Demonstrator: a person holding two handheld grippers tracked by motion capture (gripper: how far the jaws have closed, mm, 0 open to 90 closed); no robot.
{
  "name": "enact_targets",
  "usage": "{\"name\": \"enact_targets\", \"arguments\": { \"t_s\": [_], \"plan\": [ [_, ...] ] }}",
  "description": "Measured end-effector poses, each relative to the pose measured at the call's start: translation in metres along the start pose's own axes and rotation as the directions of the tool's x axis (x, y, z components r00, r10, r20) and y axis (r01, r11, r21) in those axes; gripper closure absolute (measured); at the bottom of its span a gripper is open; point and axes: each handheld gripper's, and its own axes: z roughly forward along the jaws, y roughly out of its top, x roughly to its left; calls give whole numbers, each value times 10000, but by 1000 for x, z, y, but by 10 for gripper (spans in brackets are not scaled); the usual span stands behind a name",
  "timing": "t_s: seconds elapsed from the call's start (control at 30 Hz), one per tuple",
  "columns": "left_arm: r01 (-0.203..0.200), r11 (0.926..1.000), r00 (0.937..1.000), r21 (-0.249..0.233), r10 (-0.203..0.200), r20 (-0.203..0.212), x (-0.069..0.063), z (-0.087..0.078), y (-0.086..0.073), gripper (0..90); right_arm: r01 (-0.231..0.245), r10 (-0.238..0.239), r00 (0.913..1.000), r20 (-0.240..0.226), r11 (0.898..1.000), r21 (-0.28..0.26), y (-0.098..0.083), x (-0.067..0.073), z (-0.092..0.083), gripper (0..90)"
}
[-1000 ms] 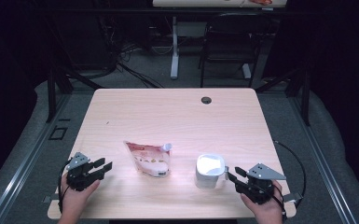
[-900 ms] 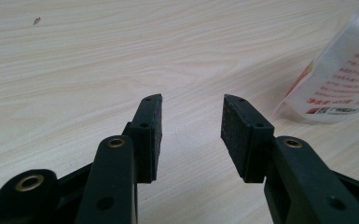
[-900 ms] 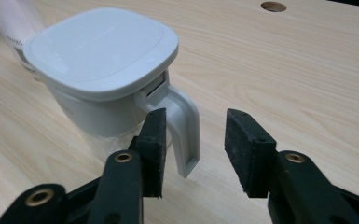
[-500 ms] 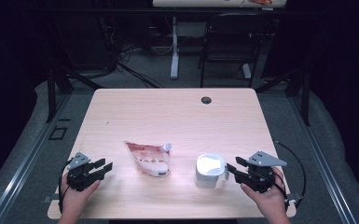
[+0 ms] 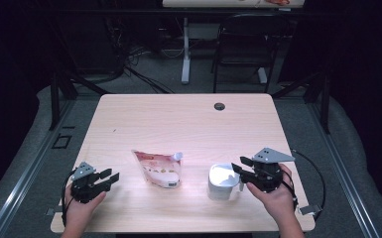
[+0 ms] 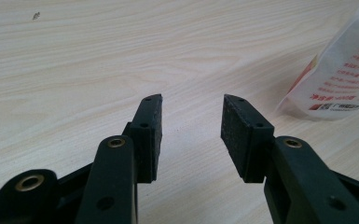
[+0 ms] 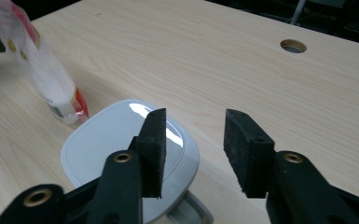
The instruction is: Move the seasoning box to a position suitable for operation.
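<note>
- Right gripper (image 5: pixel 239 167) is hovering just beside the white lidded container (image 5: pixel 222 181), jaws spread, gripping nothing.
- Left gripper (image 5: pixel 110 177) is sitting low on the bench (image 5: pixel 178 119), jaws spread, pouch (image 5: pixel 159 168) lying near.

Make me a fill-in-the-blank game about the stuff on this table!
1. The white container stands nearest the ____ gripper.
2. The left gripper has its jaws ____, with nothing between them.
3. The refill pouch with the spout is lying ____ on the table.

Missing words: right; open; flat
</note>
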Motion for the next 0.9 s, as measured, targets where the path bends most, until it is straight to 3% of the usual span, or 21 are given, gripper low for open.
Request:
{"name": "enact_targets", "arguments": {
  "t_s": [0.3,0.53,0.9],
  "plan": [
    [33,10000,10000,-41,-34,-64,0,-2,-1,583,-171,162,9994,308,9994,297,-5,8,-3,896],
    [-2,10000,10000,-13,2,-17,0,0,0,583,-286,277,9993,249,9989,361,-7,8,-7,900],
    [-34,10000,10000,-25,34,2,0,1,1,581,-128,115,9998,182,9971,748,-11,13,-2,900]
  ]
}}
